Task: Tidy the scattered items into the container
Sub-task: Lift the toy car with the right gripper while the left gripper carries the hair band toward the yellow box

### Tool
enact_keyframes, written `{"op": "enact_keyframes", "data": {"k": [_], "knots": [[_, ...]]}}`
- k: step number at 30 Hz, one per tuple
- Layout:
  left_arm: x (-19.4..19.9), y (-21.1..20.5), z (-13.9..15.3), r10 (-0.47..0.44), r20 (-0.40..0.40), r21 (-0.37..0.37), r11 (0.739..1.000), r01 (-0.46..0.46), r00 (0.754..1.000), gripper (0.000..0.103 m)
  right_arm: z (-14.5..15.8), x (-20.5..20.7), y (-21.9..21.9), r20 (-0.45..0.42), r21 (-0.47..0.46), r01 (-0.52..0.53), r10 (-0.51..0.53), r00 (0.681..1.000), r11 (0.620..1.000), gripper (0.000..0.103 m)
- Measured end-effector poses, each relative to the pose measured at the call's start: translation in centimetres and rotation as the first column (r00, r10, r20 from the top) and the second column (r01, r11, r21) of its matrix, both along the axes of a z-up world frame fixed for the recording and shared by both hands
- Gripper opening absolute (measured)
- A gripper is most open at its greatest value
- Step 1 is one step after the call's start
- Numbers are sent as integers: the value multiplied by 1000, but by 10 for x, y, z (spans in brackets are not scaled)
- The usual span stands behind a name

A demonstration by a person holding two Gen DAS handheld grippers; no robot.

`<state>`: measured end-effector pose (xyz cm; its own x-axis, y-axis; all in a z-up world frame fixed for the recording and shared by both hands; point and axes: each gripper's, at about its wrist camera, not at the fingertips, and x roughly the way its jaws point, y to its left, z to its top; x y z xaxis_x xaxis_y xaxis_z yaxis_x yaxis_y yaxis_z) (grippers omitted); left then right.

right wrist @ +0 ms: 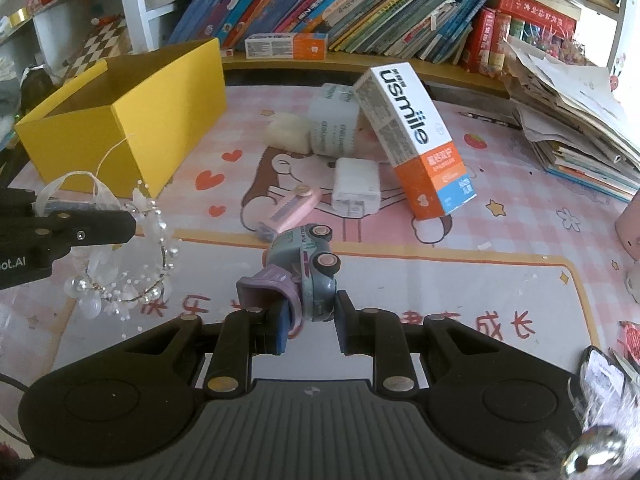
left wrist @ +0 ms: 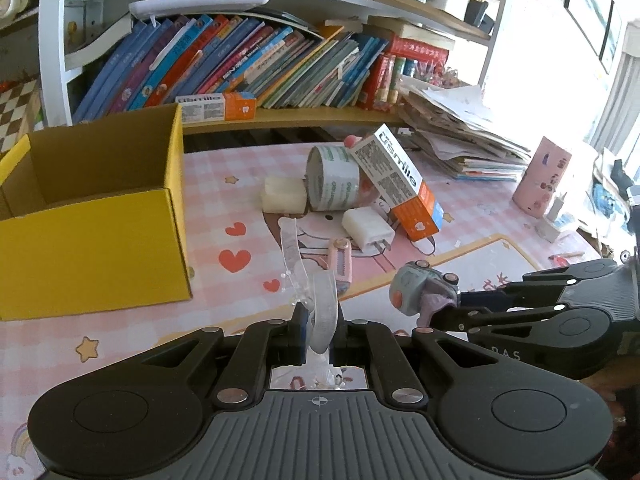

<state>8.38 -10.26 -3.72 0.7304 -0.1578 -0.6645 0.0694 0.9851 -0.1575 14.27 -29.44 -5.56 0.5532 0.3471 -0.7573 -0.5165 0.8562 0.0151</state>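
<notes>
With the left gripper [left wrist: 318,332] pinched on a ribbon hairband [right wrist: 120,264] and the right gripper [right wrist: 310,322] clamped on a toy car [right wrist: 308,268], both above the mat near the yellow box [left wrist: 92,240], each load should clear the rim before release.

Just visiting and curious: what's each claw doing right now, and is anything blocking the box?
Left gripper shut on beaded hairpiece. Right gripper shut on toy car. Yellow box open, looks empty. Nothing in the way.
</notes>
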Motion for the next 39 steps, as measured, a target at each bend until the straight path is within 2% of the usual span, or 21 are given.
{"op": "enact_keyframes", "data": {"k": [18, 32, 39], "knots": [[-31, 54, 14, -29, 47, -14, 999, 30, 998, 8, 11, -37, 54, 28, -14, 12, -12, 1000, 1000, 21], [-45, 89, 33, -66, 128, -12, 998, 68, 990, 8, 19, -51, 92, 75, -20, 25, -24, 997, 999, 21], [-49, 116, 47, -58, 169, -47, 997, 67, 984, 8, 26, -51, 109, 74, -8, 34, -33, 997, 999, 21]]}}
